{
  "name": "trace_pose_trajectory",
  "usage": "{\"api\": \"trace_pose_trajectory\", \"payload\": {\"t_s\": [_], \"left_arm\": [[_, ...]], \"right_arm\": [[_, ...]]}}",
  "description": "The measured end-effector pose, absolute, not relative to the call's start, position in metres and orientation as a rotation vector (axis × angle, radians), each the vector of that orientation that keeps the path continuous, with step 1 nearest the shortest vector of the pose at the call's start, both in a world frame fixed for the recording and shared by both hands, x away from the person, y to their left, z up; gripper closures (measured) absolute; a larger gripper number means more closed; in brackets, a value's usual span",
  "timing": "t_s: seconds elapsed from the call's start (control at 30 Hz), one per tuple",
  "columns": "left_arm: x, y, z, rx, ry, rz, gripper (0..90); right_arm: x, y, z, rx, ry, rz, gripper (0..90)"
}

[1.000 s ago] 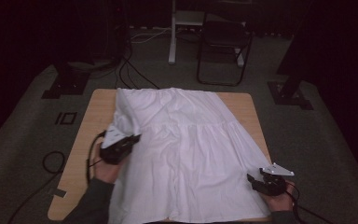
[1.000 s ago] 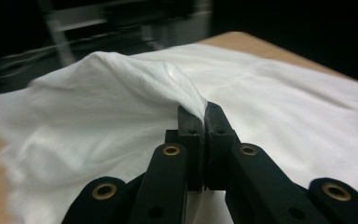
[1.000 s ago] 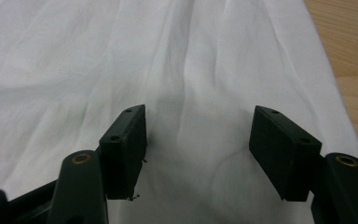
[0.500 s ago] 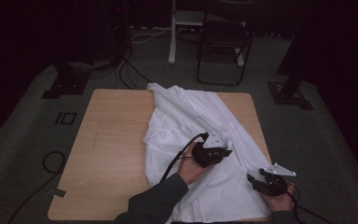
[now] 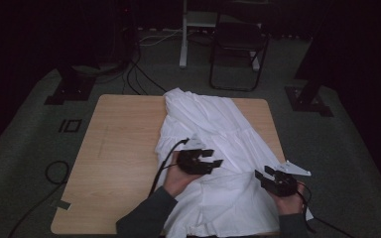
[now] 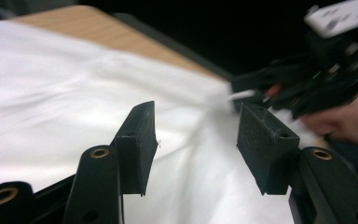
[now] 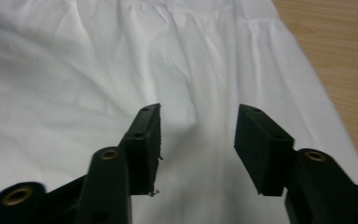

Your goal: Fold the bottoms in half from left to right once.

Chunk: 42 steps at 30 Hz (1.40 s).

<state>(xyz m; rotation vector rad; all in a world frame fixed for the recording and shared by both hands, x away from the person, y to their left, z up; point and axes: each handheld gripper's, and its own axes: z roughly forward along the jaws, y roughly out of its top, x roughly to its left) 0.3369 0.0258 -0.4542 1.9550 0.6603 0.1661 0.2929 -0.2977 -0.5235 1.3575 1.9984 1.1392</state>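
Note:
A white garment [image 5: 218,124] lies folded over on the right half of the wooden table [image 5: 119,144]. My left gripper [image 5: 217,157] hovers over its middle, pointing right. Its jaws have just been opening, and they stand open over the cloth [image 6: 51,93] with nothing between the fingers [image 6: 140,135]. My right gripper [image 5: 261,174] is at the garment's near right edge, pointing left toward the other gripper. Its jaws have just been closing, but they stand apart above the cloth [image 7: 74,70] and pinch nothing. The right hand [image 6: 345,121] shows beyond the left jaws.
Bare wood covers the table's left half, and a strip of it [image 7: 335,42] shows past the garment's right edge. On the dark floor behind stand a folding chair [image 5: 238,49] and a white stand [image 5: 183,39]. Cables [image 5: 54,171] lie on the left.
The left gripper carried the garment's left side across to the right and folded it over, then opened and let the cloth go. The right gripper rose slightly.

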Motion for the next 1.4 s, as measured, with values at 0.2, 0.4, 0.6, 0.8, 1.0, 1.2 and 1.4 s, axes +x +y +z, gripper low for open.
{"api": "trace_pose_trajectory", "payload": {"t_s": [0.2,0.4,0.6,0.8,1.0,1.2,1.4], "left_arm": [[0.332,0.103,-0.478,1.958,0.893,0.375,44.5],[0.329,0.16,-0.528,1.94,1.154,0.328,38.4],[0.332,0.149,-0.549,1.986,1.156,0.207,40.9],[0.333,0.141,-0.535,1.924,1.067,0.171,84.8],[0.316,0.136,-0.486,1.795,0.846,0.156,83.5],[0.326,0.103,-0.5,1.894,0.902,0.232,58.0],[0.336,0.07,-0.551,2.06,1.007,0.284,45.3]], "right_arm": [[0.324,-0.28,-0.531,1.396,2.072,1.079,52.9],[0.343,-0.275,-0.55,1.5,2.14,1.031,45.8],[0.329,-0.267,-0.539,1.367,2.177,1.099,88.0],[0.32,-0.274,-0.518,1.309,2.128,1.156,88.4],[0.313,-0.307,-0.489,1.307,1.921,1.143,88.7],[0.324,-0.344,-0.479,1.369,1.746,0.962,88.6],[0.347,-0.357,-0.539,1.485,1.907,0.812,87.3]]}}
